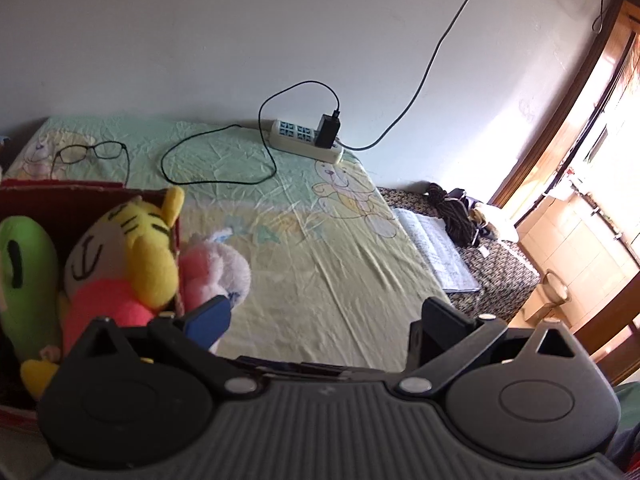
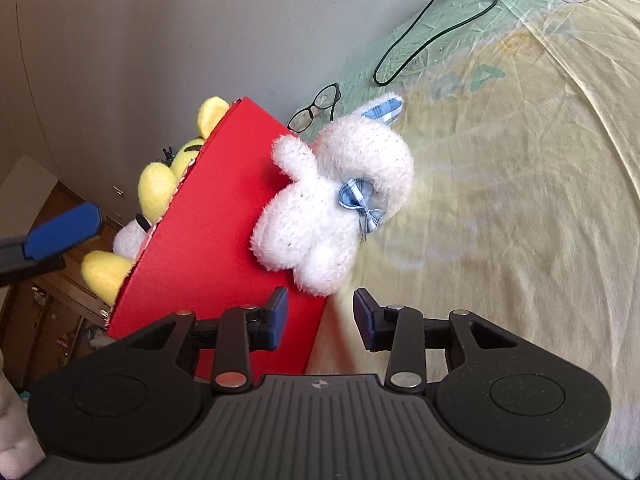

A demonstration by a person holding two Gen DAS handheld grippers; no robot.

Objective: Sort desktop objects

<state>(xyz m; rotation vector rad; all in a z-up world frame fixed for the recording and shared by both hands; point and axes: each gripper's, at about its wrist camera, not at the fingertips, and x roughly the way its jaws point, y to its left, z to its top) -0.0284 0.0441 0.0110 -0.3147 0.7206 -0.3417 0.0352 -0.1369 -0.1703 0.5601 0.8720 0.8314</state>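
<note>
One red box (image 2: 224,216) is seen on the bed (image 1: 320,264), with two plush toys inside: one yellow tiger (image 1: 132,248) and one green toy (image 1: 24,272). One white rabbit (image 2: 332,204) is propped against the box's outer wall. One pair of glasses (image 1: 90,152) and one power strip (image 1: 306,140) lie behind. The left claw (image 1: 320,320) is spread wide; the right claw (image 2: 320,316) is parted narrowly, empty, just beside the rabbit.

Quick count from both views: three plush toys total, a yellow tiger (image 1: 132,248) and a green one (image 1: 24,276) in the one red box (image 2: 224,232) plus a white bunny (image 2: 336,200) outside it, then one pair of glasses (image 1: 90,152), one power strip (image 1: 306,140) and one open notebook (image 1: 436,248).
</note>
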